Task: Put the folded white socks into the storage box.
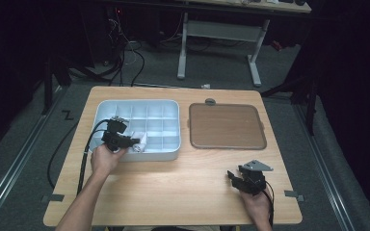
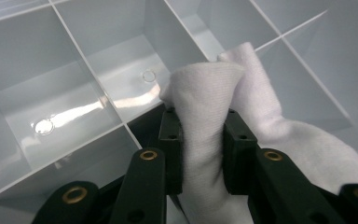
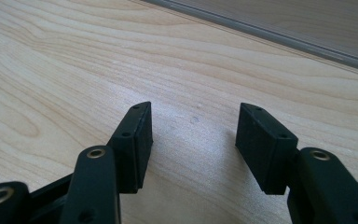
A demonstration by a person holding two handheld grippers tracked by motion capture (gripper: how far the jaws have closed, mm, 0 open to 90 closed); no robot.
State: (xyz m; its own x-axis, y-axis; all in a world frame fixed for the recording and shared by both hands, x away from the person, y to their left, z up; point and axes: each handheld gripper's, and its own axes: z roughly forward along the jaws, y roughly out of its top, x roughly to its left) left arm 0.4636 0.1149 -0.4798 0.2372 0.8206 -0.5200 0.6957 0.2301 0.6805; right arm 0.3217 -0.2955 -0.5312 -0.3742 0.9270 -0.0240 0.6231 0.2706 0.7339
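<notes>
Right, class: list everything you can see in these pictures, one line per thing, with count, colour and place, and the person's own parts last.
Table: one, light wood, centre.
Compartment tray: one, pale grey-blue, on the table's far left.
Cloth: one, white, in the tray's near row, pinched by the left gripper.
Lid: one, brown with a grey rim, flat beside the tray.
Desk: one, white legs, behind the table.
Cables: several, black, on the floor.
Left gripper: black, shut on the cloth.
Right gripper: black, open over bare table.
</notes>
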